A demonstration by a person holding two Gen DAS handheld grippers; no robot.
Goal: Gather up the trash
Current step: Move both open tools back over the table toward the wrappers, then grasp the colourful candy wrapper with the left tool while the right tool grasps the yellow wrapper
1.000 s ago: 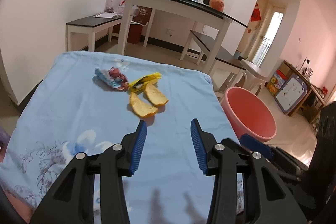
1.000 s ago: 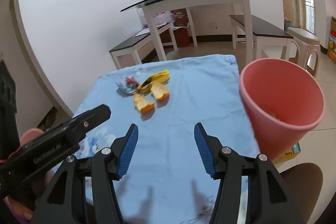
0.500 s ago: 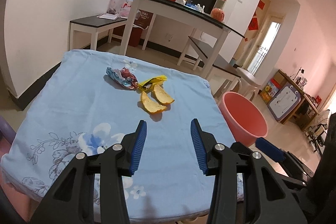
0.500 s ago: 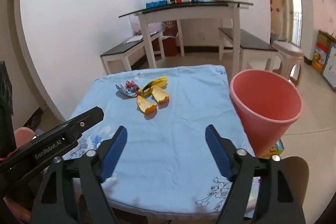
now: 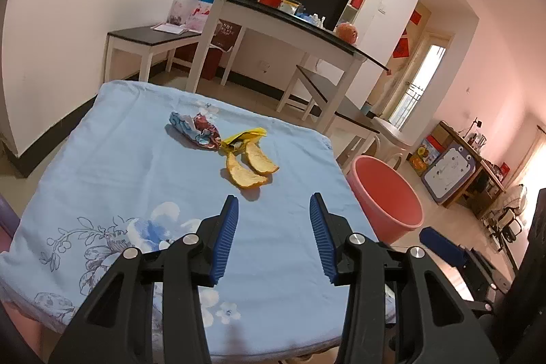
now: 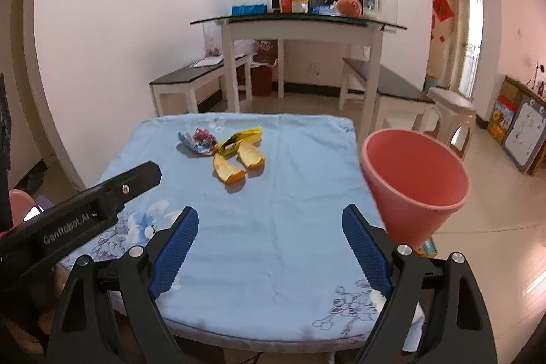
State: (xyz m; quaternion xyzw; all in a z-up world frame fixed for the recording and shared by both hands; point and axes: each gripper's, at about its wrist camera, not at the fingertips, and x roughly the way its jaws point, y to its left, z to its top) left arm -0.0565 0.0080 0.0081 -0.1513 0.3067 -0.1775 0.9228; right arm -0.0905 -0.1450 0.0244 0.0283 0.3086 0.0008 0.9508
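Observation:
On the blue floral tablecloth (image 5: 112, 166) (image 6: 300, 193) lies a small heap of trash: two orange peel pieces (image 5: 250, 168) (image 6: 237, 164), a yellow wrapper (image 5: 244, 137) (image 6: 240, 137) and a crumpled blue-red wrapper (image 5: 196, 128) (image 6: 198, 139). A pink bin (image 5: 387, 195) (image 6: 414, 181) stands on the floor at the table's right side. My left gripper (image 5: 273, 210) hovers open over the near part of the table, nothing between its fingers. My right gripper (image 6: 269, 220) is open wide and its jaws are still opening, also empty. The left gripper's body (image 6: 82, 214) shows in the right wrist view.
Beyond the table stand a white dining table with a black top (image 6: 300, 23) and two dark benches (image 6: 194, 81) (image 6: 385, 84). A white stool (image 6: 450, 115) sits behind the bin. A toy board (image 6: 523, 132) leans against furniture at the right wall.
Both grippers drew back from the trash, so more of the table shows. The right gripper's fingers spread much wider. The left gripper's gap stayed the same.

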